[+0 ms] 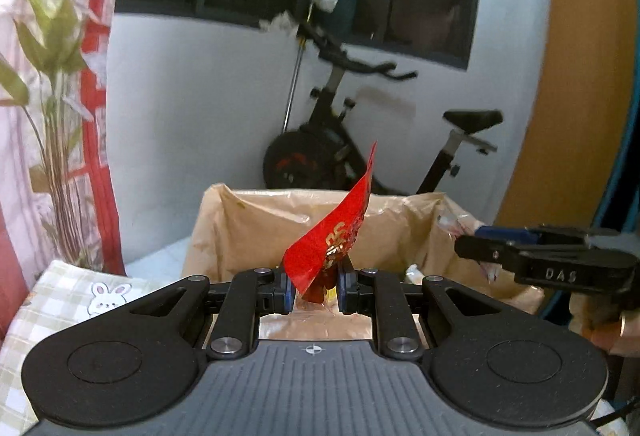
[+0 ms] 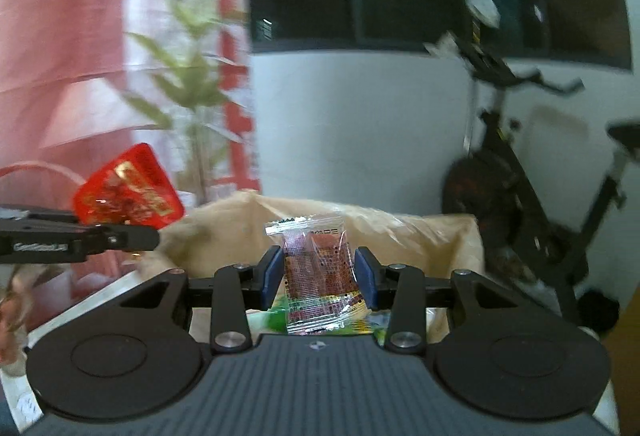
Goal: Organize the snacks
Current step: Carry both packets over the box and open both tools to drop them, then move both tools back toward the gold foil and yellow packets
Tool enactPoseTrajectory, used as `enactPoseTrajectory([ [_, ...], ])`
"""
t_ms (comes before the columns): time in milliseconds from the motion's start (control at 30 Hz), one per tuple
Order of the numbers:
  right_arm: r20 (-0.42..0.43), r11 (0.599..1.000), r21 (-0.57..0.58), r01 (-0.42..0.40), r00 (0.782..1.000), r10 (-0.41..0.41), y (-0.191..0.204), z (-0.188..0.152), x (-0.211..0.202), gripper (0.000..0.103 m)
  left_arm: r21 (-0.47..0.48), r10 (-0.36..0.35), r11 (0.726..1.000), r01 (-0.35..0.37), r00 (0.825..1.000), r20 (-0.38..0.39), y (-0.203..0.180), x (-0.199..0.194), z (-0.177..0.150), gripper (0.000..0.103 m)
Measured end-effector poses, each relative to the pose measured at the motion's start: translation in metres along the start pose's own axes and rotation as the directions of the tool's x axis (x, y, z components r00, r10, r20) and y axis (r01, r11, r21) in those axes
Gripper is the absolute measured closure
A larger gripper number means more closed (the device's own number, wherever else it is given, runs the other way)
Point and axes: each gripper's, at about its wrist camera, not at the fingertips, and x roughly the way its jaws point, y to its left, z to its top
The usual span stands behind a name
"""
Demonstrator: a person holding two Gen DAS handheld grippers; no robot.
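Observation:
My left gripper (image 1: 314, 286) is shut on a red snack packet with gold print (image 1: 332, 240), which sticks up over the near rim of a box lined with a tan plastic bag (image 1: 256, 232). My right gripper (image 2: 318, 278) is shut on a clear snack packet with a dark red filling (image 2: 320, 272), held above the same lined box (image 2: 420, 232). Colourful snacks lie inside the box under that packet. The right gripper shows at the right of the left wrist view (image 1: 540, 256). The left gripper (image 2: 80, 236) and its red packet (image 2: 128, 191) show at the left of the right wrist view.
An exercise bike (image 1: 360, 139) stands behind the box against a white wall. A potted plant (image 1: 52, 75) and a pink and red curtain (image 1: 96, 115) are to the left. A checked cloth with a rabbit print (image 1: 80, 296) lies at lower left. A wooden panel (image 1: 580, 75) is on the right.

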Motion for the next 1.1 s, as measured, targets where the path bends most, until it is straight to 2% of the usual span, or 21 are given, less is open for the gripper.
enactPoseTrajectory([
  [100, -0.065, 0.998, 0.039, 0.045, 0.997, -0.042, -0.017, 0.001, 0.026, 0.061, 0.022, 0.032, 0.999, -0.031, 0.998, -0.046, 0.0, 0.026, 0.005, 0.082],
  [267, -0.138, 0.996, 0.016, 0.085, 0.987, -0.082, -0.024, -0.003, 0.052, 0.061, 0.076, 0.079, 0.994, -0.073, 0.994, -0.078, 0.001, 0.052, 0.009, 0.077],
  [333, -0.149, 0.995, 0.016, 0.101, 0.984, -0.098, -0.025, -0.005, 0.056, 0.06, 0.091, 0.092, 0.992, -0.085, 0.992, -0.081, 0.0, 0.056, 0.01, 0.06],
  [367, -0.153, 0.994, 0.014, 0.112, 0.982, -0.108, -0.025, -0.005, 0.057, 0.057, 0.093, 0.095, 0.992, -0.088, 0.993, -0.076, 0.0, 0.057, 0.011, 0.045],
  [400, -0.156, 0.993, 0.013, 0.118, 0.981, -0.115, -0.025, -0.004, 0.059, 0.057, 0.095, 0.096, 0.991, -0.09, 0.993, -0.069, 0.0, 0.056, 0.011, 0.035],
  [433, -0.157, 0.992, 0.012, 0.122, 0.98, -0.119, -0.025, -0.003, 0.06, 0.056, 0.096, 0.097, 0.991, -0.091, 0.994, -0.059, -0.001, 0.054, 0.013, 0.033],
  [567, -0.161, 0.994, -0.008, 0.113, 0.98, -0.113, -0.022, -0.001, 0.053, 0.044, 0.097, 0.097, 0.991, -0.093, 0.994, -0.044, 0.0, 0.042, 0.014, 0.028],
  [767, -0.144, 0.995, 0.015, 0.1, 0.985, -0.097, -0.015, 0.002, 0.036, 0.039, 0.071, 0.101, 0.992, -0.1, 0.995, -0.016, 0.005, 0.018, 0.016, 0.022],
  [933, -0.119, 0.996, -0.02, 0.087, 0.989, -0.088, 0.0, 0.002, 0.016, 0.032, 0.04, 0.101, 0.994, -0.101, 0.995, 0.011, 0.013, -0.01, 0.012, 0.017],
  [1100, -0.083, 0.998, -0.025, 0.059, 0.995, -0.061, 0.015, -0.004, -0.006, 0.018, 0.015, 0.086, 0.996, -0.087, 0.996, 0.018, 0.021, -0.037, -0.002, 0.017],
])
